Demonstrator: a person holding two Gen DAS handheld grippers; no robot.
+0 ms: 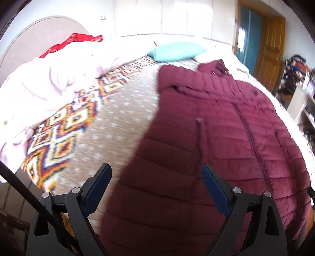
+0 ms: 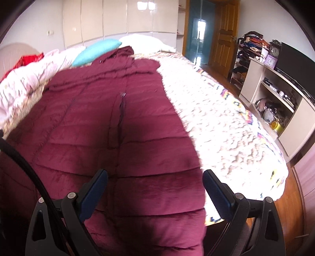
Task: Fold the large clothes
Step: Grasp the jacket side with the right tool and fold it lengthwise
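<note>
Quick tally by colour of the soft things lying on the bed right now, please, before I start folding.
Maroon: 1, the quilted coat
Turquoise: 1, the pillow
Red: 1, the cloth by the headboard
Pale pink: 1, the bunched duvet
White: 1, the pillow
Total: 5

Quilted coat (image 2: 122, 137) soft cloth; wardrobe (image 2: 118, 17) glossy.
</note>
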